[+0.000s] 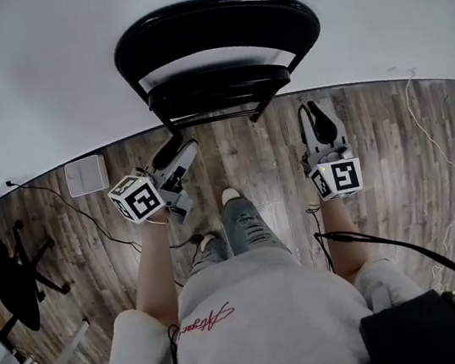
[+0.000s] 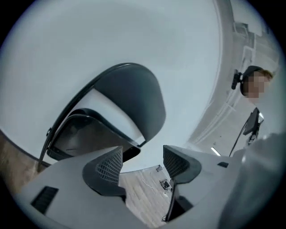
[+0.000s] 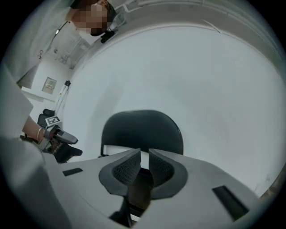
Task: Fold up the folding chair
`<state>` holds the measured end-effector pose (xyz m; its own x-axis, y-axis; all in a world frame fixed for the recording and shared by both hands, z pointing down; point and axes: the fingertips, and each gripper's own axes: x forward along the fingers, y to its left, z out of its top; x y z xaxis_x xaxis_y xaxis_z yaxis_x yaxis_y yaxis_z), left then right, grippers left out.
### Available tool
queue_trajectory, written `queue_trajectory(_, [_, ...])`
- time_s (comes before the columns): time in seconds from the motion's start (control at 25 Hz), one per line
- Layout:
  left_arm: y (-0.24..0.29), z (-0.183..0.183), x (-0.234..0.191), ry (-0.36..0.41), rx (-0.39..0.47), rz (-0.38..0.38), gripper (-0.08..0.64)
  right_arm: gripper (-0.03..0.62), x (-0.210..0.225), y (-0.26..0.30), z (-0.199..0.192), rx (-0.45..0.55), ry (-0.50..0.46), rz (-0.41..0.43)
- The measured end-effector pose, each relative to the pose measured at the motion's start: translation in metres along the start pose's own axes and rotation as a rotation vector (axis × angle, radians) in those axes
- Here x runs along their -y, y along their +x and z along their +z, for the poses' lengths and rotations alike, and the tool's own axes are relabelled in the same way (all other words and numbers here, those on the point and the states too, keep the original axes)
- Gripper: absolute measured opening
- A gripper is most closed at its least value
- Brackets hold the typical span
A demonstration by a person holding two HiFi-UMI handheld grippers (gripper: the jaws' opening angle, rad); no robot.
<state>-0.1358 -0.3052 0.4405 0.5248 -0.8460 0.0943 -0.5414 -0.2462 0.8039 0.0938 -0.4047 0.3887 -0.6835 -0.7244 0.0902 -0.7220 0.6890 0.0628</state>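
Note:
The black folding chair (image 1: pixel 212 29) stands against the white wall, its seat (image 1: pixel 219 85) drawn up close under the curved backrest. In the head view my left gripper (image 1: pixel 178 152) hangs in the air below the chair's left side, clear of it. Its jaws are open and hold nothing, and past them the left gripper view (image 2: pixel 143 163) shows the chair (image 2: pixel 129 98). My right gripper (image 1: pixel 315 116) hovers to the chair's lower right, apart from it. Only a narrow, empty gap separates its pads (image 3: pixel 144 163), and the chair's backrest (image 3: pixel 143 129) lies beyond them.
A black office chair (image 1: pixel 2 272) stands at the far left on the wood floor. A white box (image 1: pixel 87 174) lies near the wall, and cables (image 1: pixel 426 137) trail along the right. A person (image 2: pixel 254 85) stands in the background.

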Motion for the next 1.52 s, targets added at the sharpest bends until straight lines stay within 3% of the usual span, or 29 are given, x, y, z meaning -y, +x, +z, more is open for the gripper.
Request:
queue_trajectory(0.12, [-0.016,0.005,0.058,0.121,0.025,-0.105,0.299,0.037,-0.066,-0.029,0.055,0.092,-0.045,0.079])
queue_trajectory(0.24, [-0.048,0.002,0.119,0.285,0.047,-0.152,0.240,0.032,-0.119,-0.076,0.100,0.183,-0.032,0.069])
queue_trajectory(0.4, [-0.110,-0.014,0.186,0.436,0.125,-0.159,0.066,0.029,-0.177,-0.150,0.130,0.222,-0.009,0.004])
queue_trajectory(0.68, [-0.184,-0.039,0.252,0.632,0.184,-0.111,0.021,0.028,-0.241,-0.225,0.165,0.262,-0.029,-0.044])
queue_trajectory(0.92, [-0.209,-0.067,0.286,0.667,0.203,-0.145,0.021,0.028,-0.270,-0.254,0.171,0.266,-0.006,0.022])
queue_trajectory(1.12, [-0.215,-0.074,0.299,0.729,0.261,-0.104,0.018,0.021,-0.280,-0.267,0.171,0.256,-0.020,0.075])
queue_trajectory(1.52, [-0.218,-0.081,0.305,0.704,0.252,-0.078,0.018,0.017,-0.290,-0.269,0.173,0.249,-0.043,0.144])
